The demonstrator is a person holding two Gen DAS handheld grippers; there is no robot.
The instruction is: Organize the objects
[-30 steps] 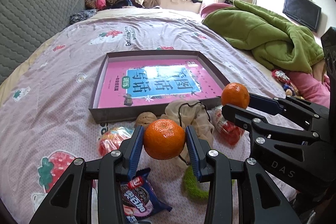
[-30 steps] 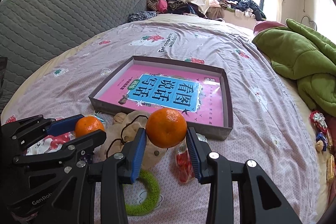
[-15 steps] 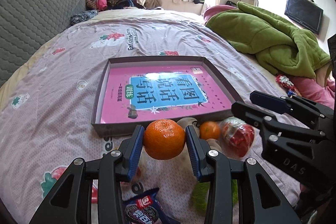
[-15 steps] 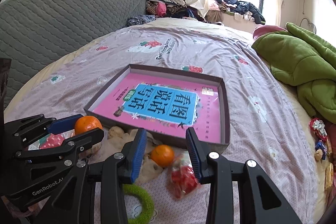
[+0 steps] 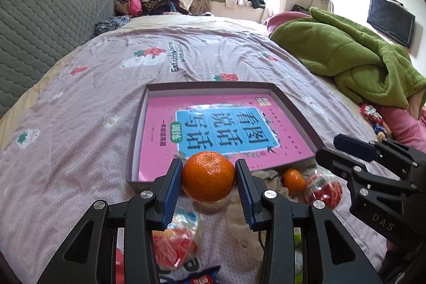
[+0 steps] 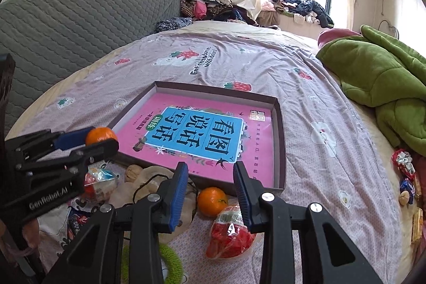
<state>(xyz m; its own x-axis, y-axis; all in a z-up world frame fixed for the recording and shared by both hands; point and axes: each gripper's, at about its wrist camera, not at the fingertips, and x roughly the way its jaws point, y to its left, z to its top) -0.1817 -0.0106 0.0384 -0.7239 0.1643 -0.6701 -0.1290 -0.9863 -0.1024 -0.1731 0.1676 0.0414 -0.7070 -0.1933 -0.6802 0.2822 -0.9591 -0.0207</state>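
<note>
My left gripper (image 5: 209, 167) is shut on an orange tangerine (image 5: 208, 178), held just above the near edge of the shallow brown box (image 5: 210, 83). A pink and blue book (image 5: 221, 124) lies flat inside the box. In the right wrist view the left gripper (image 6: 101, 137) shows at the left with that tangerine (image 6: 100, 135). My right gripper (image 6: 210, 169) has its jaws closing with nothing between the pads. A second tangerine (image 6: 212, 201) lies on the bed beneath it, against the box's front wall (image 6: 213, 181).
Loose items lie on the bedspread before the box: a red snack bag (image 6: 230, 233), a beige pouch (image 6: 157, 177), a walnut (image 6: 132, 172), a green ring (image 6: 170, 262) and a candy bag (image 5: 175, 238). A green blanket (image 5: 346, 55) is heaped at the right.
The right gripper let go of its tangerine, which dropped onto the bed by the box front. Both grippers moved forward toward the box. The left still holds its tangerine.
</note>
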